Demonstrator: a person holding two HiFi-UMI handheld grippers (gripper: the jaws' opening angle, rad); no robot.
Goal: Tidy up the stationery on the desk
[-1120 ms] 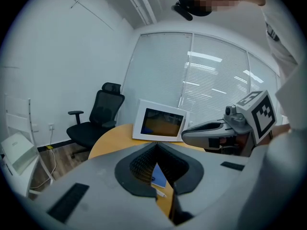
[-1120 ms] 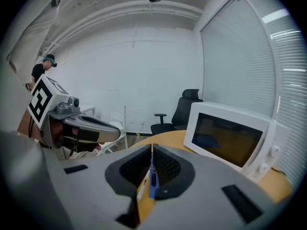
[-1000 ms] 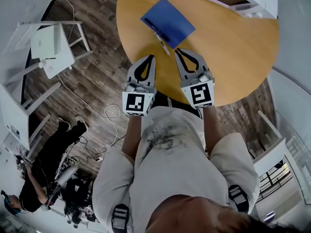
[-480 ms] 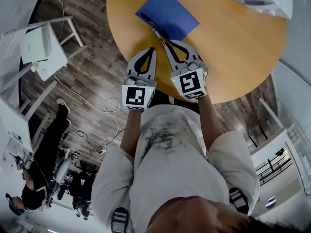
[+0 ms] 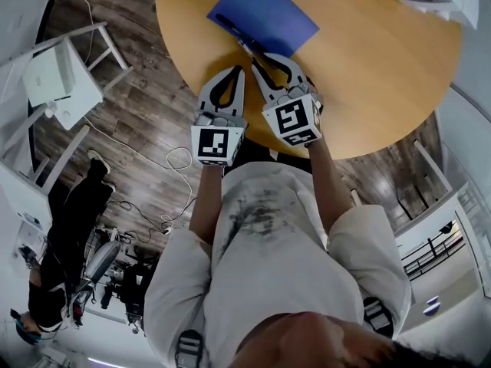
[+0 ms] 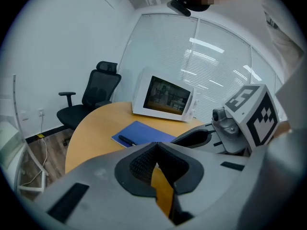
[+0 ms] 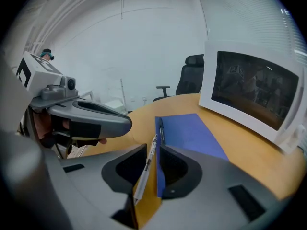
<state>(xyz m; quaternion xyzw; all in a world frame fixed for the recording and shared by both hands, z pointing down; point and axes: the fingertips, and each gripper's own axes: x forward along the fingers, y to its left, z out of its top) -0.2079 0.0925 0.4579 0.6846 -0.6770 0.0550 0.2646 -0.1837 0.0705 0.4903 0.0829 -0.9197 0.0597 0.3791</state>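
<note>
Blue is the colour that stands out here: one blue notebook (image 5: 265, 10) lies flat on the round wooden bench (image 5: 368, 67), with a dark pen (image 5: 230, 27) resting on its cover near one edge. A white pen (image 7: 148, 159) lies on the bare wood just beside the notebook's near corner, and this is the thing we take to be in hand. The right gripper (image 5: 270, 61) is angled down over it, and its jaws have just been opening. In the right gripper view they stand partly apart with the white pen running up the gap between them, but the pads do not press on it, so nothing is gripped. The left gripper (image 5: 236, 71) hovers close beside the right one near the bench's edge, its jaws closed together with nothing in them. We judge the tidying to be at its very start, since neither pen has been gathered and the notebook has not been squared up or put anywhere. What is left, as we read it, is to close on the white pen and lift it, then deal with the dark pen and the notebook; where they belong, the pictures do not show. Counting up, we see one notebook, two pens, one white screen (image 6: 165, 98) standing at the far side of the bench, and one black chair (image 6: 98, 92) beyond it.
</note>
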